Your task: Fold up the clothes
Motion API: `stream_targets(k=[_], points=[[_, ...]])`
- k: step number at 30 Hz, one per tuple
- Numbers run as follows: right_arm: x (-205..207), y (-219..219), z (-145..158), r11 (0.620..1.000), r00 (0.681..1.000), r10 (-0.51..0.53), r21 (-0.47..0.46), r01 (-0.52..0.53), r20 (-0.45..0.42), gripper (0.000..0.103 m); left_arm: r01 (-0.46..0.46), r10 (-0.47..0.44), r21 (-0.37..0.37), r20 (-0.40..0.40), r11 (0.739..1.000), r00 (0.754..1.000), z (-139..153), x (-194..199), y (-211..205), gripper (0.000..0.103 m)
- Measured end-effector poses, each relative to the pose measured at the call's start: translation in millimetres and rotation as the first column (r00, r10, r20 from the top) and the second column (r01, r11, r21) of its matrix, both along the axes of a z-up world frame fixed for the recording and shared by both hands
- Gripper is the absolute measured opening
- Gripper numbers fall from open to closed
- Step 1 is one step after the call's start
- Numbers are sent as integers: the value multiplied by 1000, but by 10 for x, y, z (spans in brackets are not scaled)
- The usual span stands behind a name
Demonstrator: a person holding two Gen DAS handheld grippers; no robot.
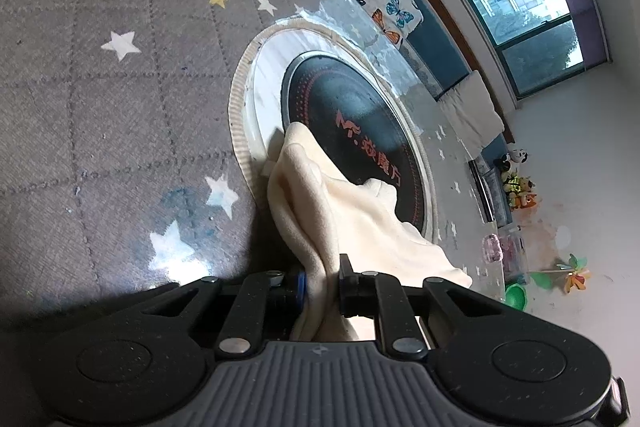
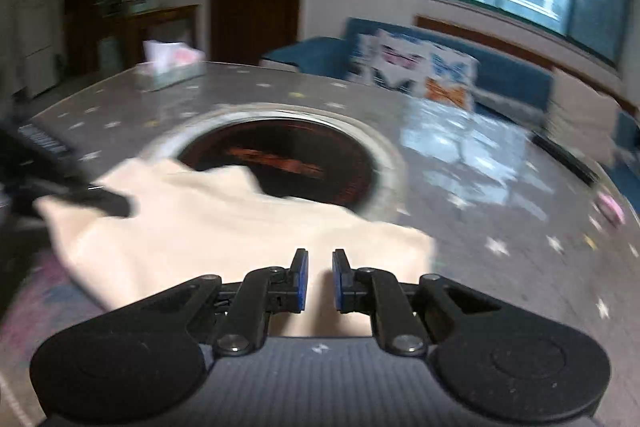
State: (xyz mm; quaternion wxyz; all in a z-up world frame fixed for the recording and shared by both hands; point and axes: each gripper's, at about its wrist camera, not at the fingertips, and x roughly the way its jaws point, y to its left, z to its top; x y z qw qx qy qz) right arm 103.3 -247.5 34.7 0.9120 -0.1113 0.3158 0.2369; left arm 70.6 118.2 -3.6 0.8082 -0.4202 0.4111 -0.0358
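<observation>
While over the cooktop rim (image 1: 240,131), cream cloth (image 1: 340,211) pinched by left tool (image 1: 322,287); right tool (image 2: 319,281) apart

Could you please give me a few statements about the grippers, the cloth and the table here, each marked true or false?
1. The left gripper is shut on the cream garment. True.
2. The right gripper clamps the garment tightly. False: its jaws stand apart, with cloth only showing between and below them.
3. The garment partly covers the round black cooktop set into the table. True.
4. The tablecloth is plain red. False: it is grey with stars.
5. A tissue box sits at the table's far side in the right wrist view. True.
</observation>
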Motion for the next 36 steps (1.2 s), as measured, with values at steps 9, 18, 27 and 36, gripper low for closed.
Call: stream_targets(k=[9,18,27,36], points=[[290,-426,-129,983,986,-149,94,156,-79,12,2,-2,25,1,1000,1000,4,9,-6,16],[401,-679,-130,933,966,-199,271,239,-165,26,12,-12,44,0,999,1000,25,5,2,16],[497,-593,-229,935,962,-187,263,236,-198,40,15,-15,50,1,999,1000,23,11,-5,16],[504,-518,-324,930,962,-183,283,236,-203,27,30,-31,87,12,996,999,62,25,-41,16]])
